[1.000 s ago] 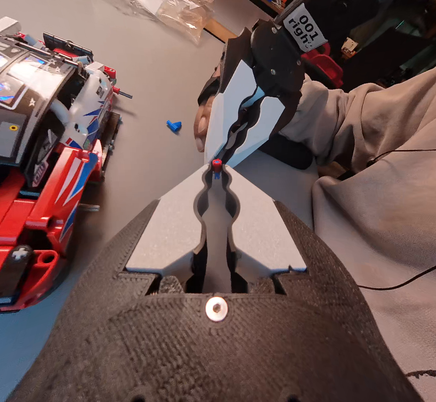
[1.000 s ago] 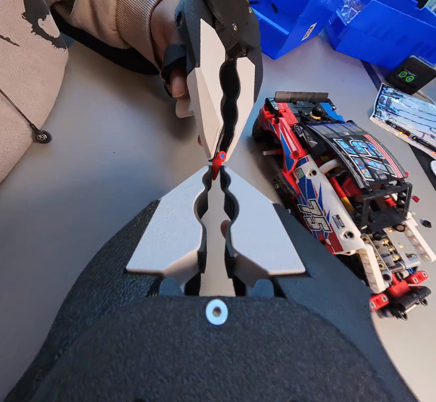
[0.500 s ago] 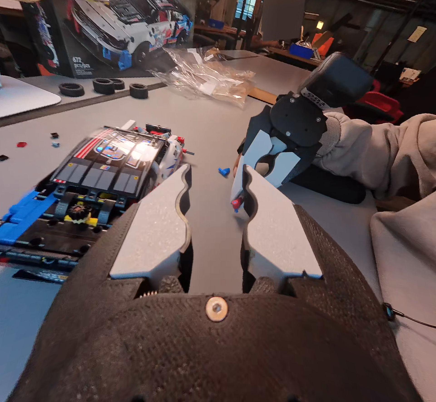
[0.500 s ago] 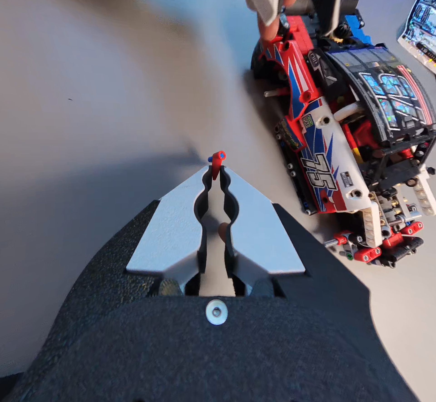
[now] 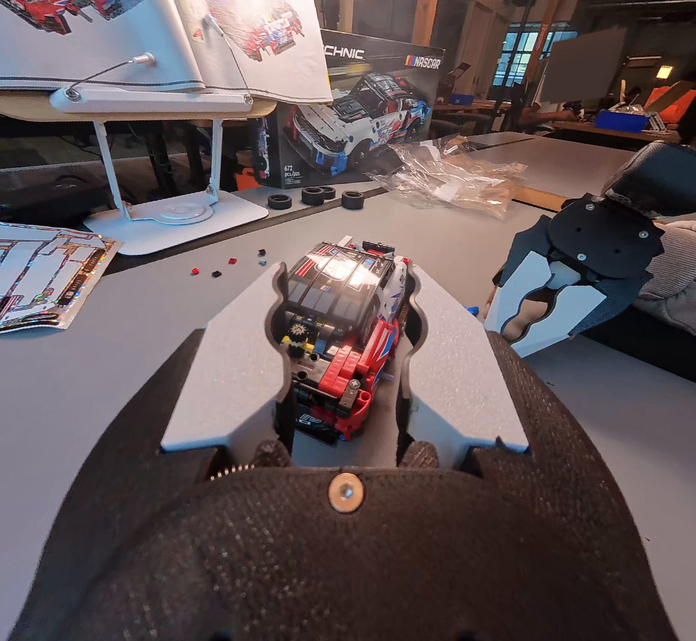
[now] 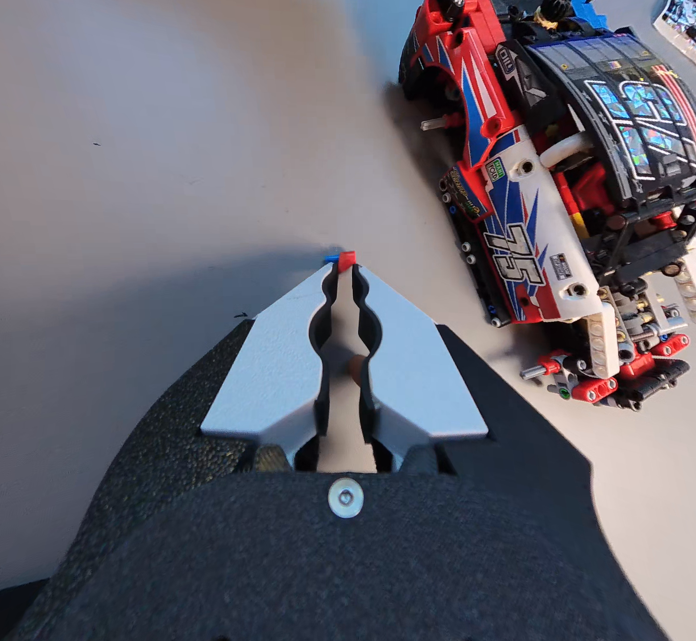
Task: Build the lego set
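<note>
Left gripper (image 5: 344, 286): jaws spread wide with nothing gripped; the two grey fingers (image 5: 241, 352) flank the car's rear half, apart from it as far as the left wrist view shows.
Lego car (image 5: 348, 325): centre of the left wrist view, standing on the grey table (image 5: 113, 340); its long axis runs away from the camera toward the upper centre, red rear end nearest, black roof farther off.
Lego car, right wrist view (image 6: 557, 178): upper right of the frame, long axis running top to bottom, spoiler end at the top, the unfinished front with bare axles at the bottom; no wheels fitted on the visible side.
Right gripper (image 6: 344, 265): jaws nearly closed, pinching a small red piece (image 6: 346, 260) at the very tips, with a blue pin (image 6: 331, 257) jutting to its left; it sits well left of the car.
Right gripper, left wrist view (image 5: 527, 318): right edge of the frame, beside the car.
Tyres (image 5: 316, 196): four black ones, loose, upper centre, before the set's box (image 5: 350, 122).
Instruction booklet (image 5: 158, 9): open on a white stand, upper left.
Sticker sheet (image 5: 41, 284): flat at the left edge.
Plastic bags (image 5: 448, 178): crumpled, upper right.
</note>
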Demonstrator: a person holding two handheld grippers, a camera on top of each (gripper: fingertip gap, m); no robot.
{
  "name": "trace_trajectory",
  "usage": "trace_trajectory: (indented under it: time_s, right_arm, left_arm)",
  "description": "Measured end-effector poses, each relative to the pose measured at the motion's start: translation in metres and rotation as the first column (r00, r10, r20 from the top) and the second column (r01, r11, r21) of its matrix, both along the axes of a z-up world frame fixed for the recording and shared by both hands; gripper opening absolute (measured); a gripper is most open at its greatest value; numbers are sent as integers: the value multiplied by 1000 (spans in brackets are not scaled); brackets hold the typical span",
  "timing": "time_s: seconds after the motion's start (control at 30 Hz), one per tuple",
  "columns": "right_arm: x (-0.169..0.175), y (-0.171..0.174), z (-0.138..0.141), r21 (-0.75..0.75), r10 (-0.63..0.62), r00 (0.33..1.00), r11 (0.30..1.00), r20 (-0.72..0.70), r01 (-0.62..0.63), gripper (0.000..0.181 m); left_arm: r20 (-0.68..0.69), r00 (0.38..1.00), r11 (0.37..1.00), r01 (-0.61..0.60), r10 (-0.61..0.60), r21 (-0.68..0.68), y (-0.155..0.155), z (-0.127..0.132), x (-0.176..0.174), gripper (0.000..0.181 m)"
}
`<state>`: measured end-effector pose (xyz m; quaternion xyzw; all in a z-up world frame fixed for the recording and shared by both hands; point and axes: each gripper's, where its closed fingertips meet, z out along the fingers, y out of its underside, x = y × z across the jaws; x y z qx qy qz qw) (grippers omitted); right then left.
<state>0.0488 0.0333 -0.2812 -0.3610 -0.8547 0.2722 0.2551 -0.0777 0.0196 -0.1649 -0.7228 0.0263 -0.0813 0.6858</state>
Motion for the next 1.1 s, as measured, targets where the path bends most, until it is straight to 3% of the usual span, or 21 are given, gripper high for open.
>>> trace_trajectory:
  time_s: [0.03, 0.17, 0.33, 0.6, 0.83, 0.93, 1.1]
  right_arm:
    - [0, 0, 0, -6, 0, 1000, 1000, 0, 0, 5]
    - [-1, 1, 5, -37, -5, 1000, 999, -21, 4, 9]
    - [-21, 14, 42, -216, -137, 973, 972, -186, 95, 16]
    - [-38, 79, 84, -391, -459, 790, 869, -408, 303, 39]
    - [-38, 107, 69, -377, -556, 752, 821, -355, 429, 46]
    - [-38, 108, 67, -362, -558, 749, 822, -357, 440, 45]
    - [-38, 108, 61, -340, -555, 757, 825, -344, 451, 43]
  left_arm:
    - [3, 1000, 1000, -6, 6, -2, 0, -1, -3, 62]
    - [1, 1000, 999, -11, 11, -36, 1, -7, -12, 69]
    - [51, 999, 995, -5, 11, -103, 0, -19, -26, 86]
    - [44, 999, 990, -21, 27, -137, 0, -29, -40, 104]
    - [76, 997, 977, 40, -25, -210, 3, -47, -35, 116]
    - [18, 999, 962, 48, -45, -269, 5, -62, -28, 122]
    - [-94, 996, 948, -20, -11, -318, 9, -72, -28, 106]
